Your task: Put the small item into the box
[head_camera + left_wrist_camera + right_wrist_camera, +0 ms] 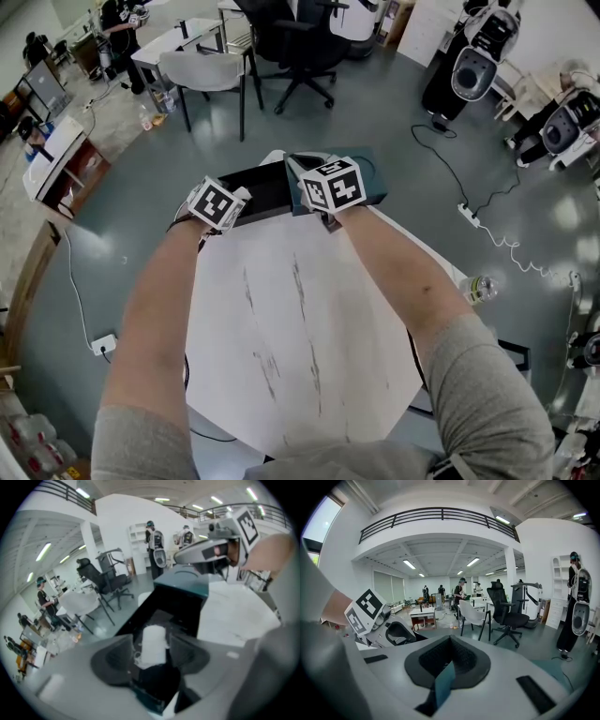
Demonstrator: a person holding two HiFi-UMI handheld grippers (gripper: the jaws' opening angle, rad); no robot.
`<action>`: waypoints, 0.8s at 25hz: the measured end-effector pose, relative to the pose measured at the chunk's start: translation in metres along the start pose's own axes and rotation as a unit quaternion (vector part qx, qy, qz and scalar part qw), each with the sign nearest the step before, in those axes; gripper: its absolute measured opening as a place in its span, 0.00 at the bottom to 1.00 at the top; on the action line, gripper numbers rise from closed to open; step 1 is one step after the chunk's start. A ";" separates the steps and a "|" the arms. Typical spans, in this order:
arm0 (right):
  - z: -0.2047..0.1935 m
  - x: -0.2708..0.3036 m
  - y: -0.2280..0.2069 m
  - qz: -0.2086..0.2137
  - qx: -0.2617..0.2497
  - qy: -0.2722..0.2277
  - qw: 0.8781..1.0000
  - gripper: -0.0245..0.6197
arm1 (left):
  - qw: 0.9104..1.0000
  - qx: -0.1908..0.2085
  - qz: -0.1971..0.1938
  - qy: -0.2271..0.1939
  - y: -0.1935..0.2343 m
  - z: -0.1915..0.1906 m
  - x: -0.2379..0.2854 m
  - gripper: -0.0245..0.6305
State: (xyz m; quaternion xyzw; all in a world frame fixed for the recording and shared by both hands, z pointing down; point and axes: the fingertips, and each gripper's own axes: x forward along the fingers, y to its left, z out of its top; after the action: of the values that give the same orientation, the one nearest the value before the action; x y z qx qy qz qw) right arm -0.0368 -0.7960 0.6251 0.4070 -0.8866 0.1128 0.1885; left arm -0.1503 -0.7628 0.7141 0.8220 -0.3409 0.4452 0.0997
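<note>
A black box [265, 186] stands open at the far edge of the white table [300, 319], its teal lid [371, 180] raised on the right. My left gripper [217, 204] hangs over the box, pointing steeply down. Its jaws [151, 641] are open, and the small white item [153, 649] lies between them inside the box [176, 604], with gaps on both sides. My right gripper [333, 187] is shut on the lid's edge [444, 686], pads closed together around it [447, 660]. It shows from the left gripper view [220, 550] above the lid [187, 579].
A plastic bottle [478, 288] lies at the table's right edge. Beyond the table stand a black office chair [300, 42] and a grey chair [202, 70]. A white cable and power strip [469, 214] run across the floor. People stand in the background.
</note>
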 end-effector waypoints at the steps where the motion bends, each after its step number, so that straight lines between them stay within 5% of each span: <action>1: 0.001 -0.001 0.001 -0.001 -0.001 0.000 1.000 0.04 | 1.000 -0.002 0.001 -0.005 0.000 0.002 -0.003 0.43; 13: 0.017 -0.028 0.013 -0.018 0.011 -0.005 1.000 0.04 | 0.992 -0.076 0.027 -0.097 0.004 0.025 -0.060 0.39; 20: 0.039 -0.054 0.029 -0.033 0.028 -0.013 0.999 0.04 | 0.980 -0.123 0.034 -0.151 0.004 0.033 -0.108 0.23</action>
State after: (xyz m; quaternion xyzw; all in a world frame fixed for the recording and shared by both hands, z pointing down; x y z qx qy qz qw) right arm -0.0367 -0.7544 0.5659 0.4428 -0.8714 0.1260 0.1696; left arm -0.1708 -0.7303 0.6073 0.8489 -0.4322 0.2739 0.1324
